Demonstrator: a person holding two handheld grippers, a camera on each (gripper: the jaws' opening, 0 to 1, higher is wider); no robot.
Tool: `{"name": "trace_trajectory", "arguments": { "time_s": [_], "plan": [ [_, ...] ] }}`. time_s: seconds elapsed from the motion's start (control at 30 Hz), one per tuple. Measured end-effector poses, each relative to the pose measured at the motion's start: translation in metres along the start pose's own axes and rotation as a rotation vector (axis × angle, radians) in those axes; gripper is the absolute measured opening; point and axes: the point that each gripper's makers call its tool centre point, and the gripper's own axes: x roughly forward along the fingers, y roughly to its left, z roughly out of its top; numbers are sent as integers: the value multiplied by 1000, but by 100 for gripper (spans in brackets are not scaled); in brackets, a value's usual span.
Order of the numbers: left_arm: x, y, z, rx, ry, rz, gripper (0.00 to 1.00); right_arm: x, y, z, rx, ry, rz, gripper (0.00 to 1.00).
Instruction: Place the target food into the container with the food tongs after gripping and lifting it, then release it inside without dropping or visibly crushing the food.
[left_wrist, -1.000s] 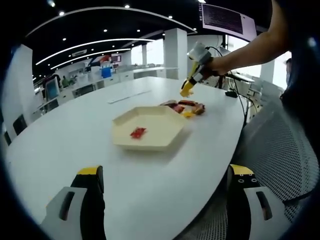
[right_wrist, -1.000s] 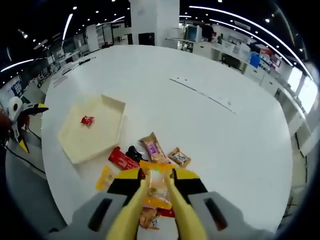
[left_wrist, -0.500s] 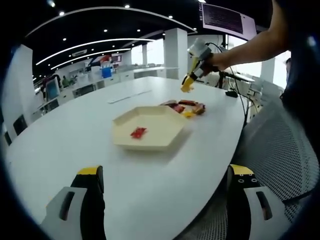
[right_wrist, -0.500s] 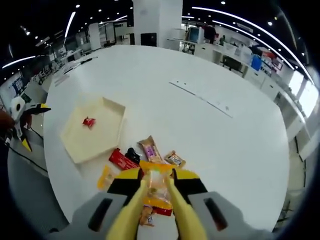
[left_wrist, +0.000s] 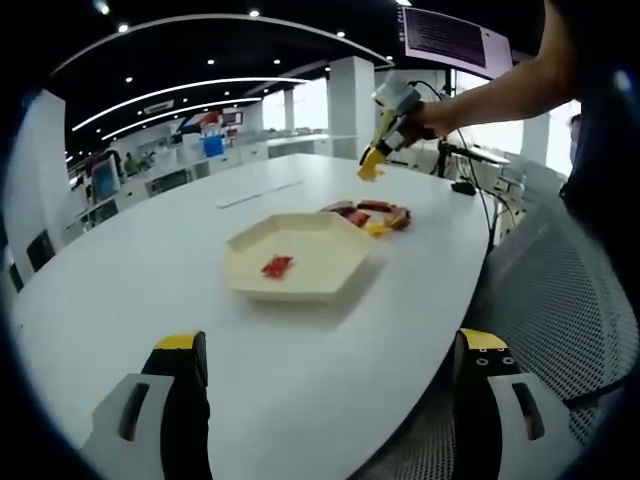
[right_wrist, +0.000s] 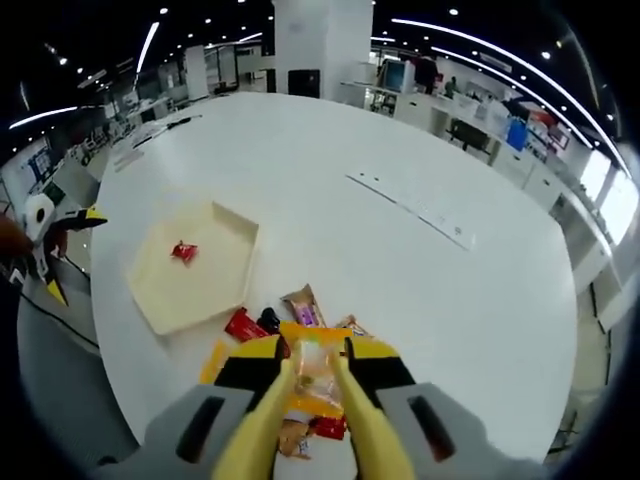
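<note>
While the left gripper (left_wrist: 318, 400) sits released, the right gripper (right_wrist: 315, 375) grasps an orange packet (right_wrist: 316, 372) (above the worktop (right_wrist: 400, 270)) near the tray (right_wrist: 190, 285).

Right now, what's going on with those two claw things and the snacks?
Right gripper shut on orange snack packet, raised above snack pile. Left gripper open, low at table edge. Tray holds one red candy. Path to tray looks clear.

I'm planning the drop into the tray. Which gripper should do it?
Right. The right gripper already holds the orange snack packet above the pile; the left gripper is open, low at the table edge.
</note>
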Motion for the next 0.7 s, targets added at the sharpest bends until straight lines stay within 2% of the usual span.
{"name": "trace_trajectory", "arguments": {
  "time_s": [0.7],
  "plan": [
    [-2,5,3,-8,-19,22,100,15,44,48,-109,-26,73,23]
  ]
}}
